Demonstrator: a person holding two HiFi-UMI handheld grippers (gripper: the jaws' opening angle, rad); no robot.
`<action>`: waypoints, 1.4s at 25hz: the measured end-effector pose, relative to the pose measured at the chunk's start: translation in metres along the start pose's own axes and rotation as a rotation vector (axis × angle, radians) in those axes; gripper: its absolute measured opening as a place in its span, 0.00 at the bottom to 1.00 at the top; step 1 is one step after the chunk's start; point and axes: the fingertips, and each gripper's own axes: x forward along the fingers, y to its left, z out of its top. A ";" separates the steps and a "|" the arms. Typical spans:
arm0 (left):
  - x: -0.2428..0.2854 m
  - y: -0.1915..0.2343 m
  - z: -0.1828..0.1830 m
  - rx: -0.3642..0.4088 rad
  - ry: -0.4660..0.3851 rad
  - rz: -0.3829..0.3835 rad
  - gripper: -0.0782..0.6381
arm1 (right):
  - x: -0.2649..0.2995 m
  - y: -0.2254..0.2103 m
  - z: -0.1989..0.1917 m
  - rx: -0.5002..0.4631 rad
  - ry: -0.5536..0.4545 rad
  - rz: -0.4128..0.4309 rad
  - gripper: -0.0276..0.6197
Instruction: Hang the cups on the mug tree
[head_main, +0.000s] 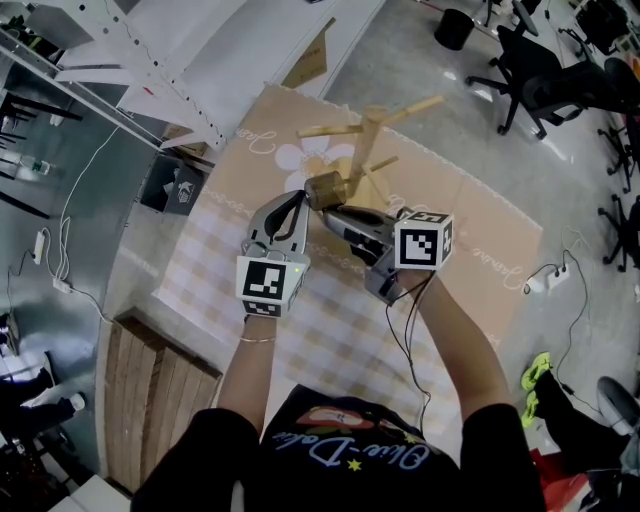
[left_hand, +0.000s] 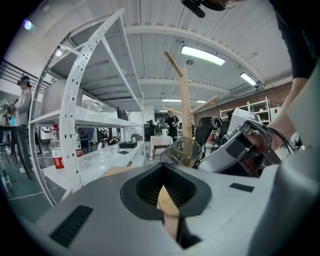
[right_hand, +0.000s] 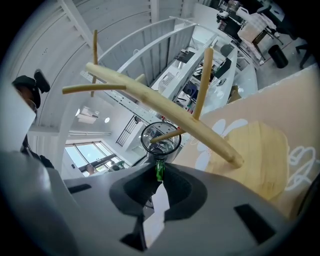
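A clear glass cup (head_main: 325, 188) with a green handle (right_hand: 159, 169) is at the wooden mug tree (head_main: 370, 140). My right gripper (head_main: 329, 208) is shut on that handle. In the right gripper view a lower peg (right_hand: 167, 135) of the mug tree (right_hand: 165, 107) pokes into the mouth of the cup (right_hand: 160, 137). My left gripper (head_main: 302, 197) hovers just left of the cup, shut and holding nothing. In the left gripper view the cup (left_hand: 181, 151) and the right gripper (left_hand: 240, 147) sit right ahead of the left gripper (left_hand: 162, 184), with the mug tree (left_hand: 185, 115) rising behind them.
The tree's round base (right_hand: 260, 160) rests on a beige checked cloth (head_main: 330, 310) with a flower print. A white metal rack (head_main: 150, 60) stands at the far left, a wooden pallet (head_main: 160, 390) at the near left. Office chairs (head_main: 540, 80) and a power strip (head_main: 545, 280) lie to the right.
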 end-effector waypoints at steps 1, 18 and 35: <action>0.000 0.000 0.001 0.001 -0.002 0.000 0.12 | 0.000 0.000 0.000 0.007 -0.005 0.003 0.12; 0.002 -0.003 0.009 0.009 -0.014 -0.011 0.12 | -0.004 0.000 0.002 0.078 -0.051 0.033 0.12; 0.002 -0.005 0.009 0.020 -0.010 -0.014 0.12 | -0.005 0.000 0.003 0.096 -0.075 0.045 0.12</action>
